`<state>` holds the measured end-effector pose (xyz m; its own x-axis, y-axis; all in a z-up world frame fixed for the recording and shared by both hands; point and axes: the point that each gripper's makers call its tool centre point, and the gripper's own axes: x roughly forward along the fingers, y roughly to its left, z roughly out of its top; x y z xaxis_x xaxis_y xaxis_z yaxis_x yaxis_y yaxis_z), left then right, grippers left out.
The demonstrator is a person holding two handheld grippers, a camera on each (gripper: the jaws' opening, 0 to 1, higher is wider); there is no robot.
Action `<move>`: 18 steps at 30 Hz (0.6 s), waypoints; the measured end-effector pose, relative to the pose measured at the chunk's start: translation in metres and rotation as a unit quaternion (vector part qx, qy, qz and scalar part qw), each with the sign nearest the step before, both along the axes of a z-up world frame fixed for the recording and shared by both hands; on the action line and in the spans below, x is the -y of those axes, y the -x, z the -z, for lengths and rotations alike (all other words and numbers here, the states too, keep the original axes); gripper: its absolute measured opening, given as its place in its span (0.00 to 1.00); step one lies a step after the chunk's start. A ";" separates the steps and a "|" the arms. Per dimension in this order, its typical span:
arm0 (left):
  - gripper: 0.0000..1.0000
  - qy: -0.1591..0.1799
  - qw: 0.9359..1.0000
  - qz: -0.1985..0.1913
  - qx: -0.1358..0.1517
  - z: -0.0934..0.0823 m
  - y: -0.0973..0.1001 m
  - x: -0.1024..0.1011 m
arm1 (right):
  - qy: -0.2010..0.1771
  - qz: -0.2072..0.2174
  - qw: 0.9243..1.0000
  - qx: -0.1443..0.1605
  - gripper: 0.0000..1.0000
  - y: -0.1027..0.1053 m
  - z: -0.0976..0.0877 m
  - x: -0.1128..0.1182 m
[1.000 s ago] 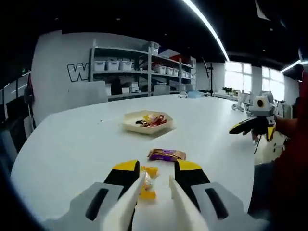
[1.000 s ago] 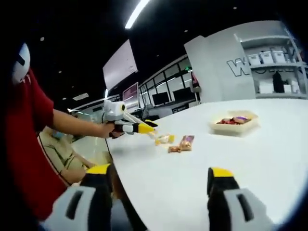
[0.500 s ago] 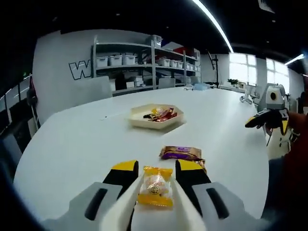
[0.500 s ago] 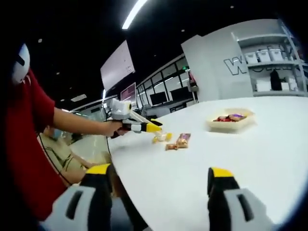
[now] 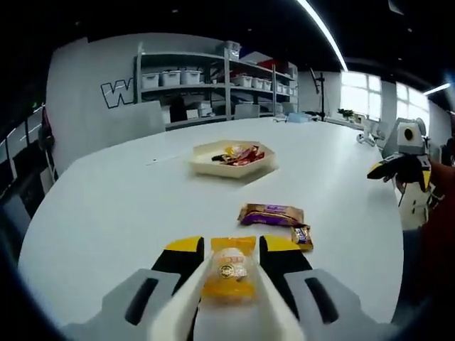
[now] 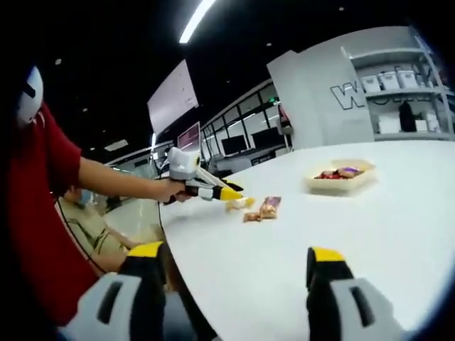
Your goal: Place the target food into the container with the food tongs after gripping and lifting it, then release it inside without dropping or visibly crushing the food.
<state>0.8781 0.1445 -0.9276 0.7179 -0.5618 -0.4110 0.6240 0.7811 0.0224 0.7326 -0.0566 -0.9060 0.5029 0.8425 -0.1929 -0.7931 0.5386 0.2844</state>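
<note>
In the left gripper view, my left gripper [image 5: 229,278] holds white food tongs [image 5: 264,312] whose tips are closed on a yellow-wrapped snack [image 5: 229,272], lifted above the white table [image 5: 106,206]. A brown and purple wrapped bar [image 5: 276,217] lies just beyond it. Farther back stands the cream hexagonal container [image 5: 233,158] with several wrapped snacks in it. In the right gripper view, my right gripper [image 6: 233,273] is open and empty over the near table edge. There the left gripper [image 6: 213,190] shows at the left with the yellow snack [image 6: 239,204] at its tip, beside the bar [image 6: 263,209]; the container [image 6: 342,177] sits far right.
Shelving with white bins [image 5: 206,82] stands behind the table. A person in a red sleeve [image 6: 43,163] is at the left of the right gripper view, an arm reaching to the left gripper. The right gripper [image 5: 398,167] shows at the right of the left gripper view.
The tongs closed on the yellow snack and lifted it off the table. The left gripper view has moved closer to the bar and the container. My right gripper has stayed put.
</note>
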 end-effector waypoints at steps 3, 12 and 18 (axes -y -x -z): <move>0.26 0.011 1.000 -0.003 -0.011 0.001 -0.001 0.001 | -0.001 0.004 1.000 -0.002 0.79 0.000 0.002 0.003; 0.22 0.072 0.990 -0.039 -0.115 -0.014 -0.008 0.000 | -0.001 0.008 1.000 -0.004 0.78 0.001 0.002 0.009; 0.22 0.065 0.994 -0.027 -0.083 -0.050 -0.027 0.013 | -0.010 0.023 1.000 -0.004 0.78 -0.003 0.001 0.019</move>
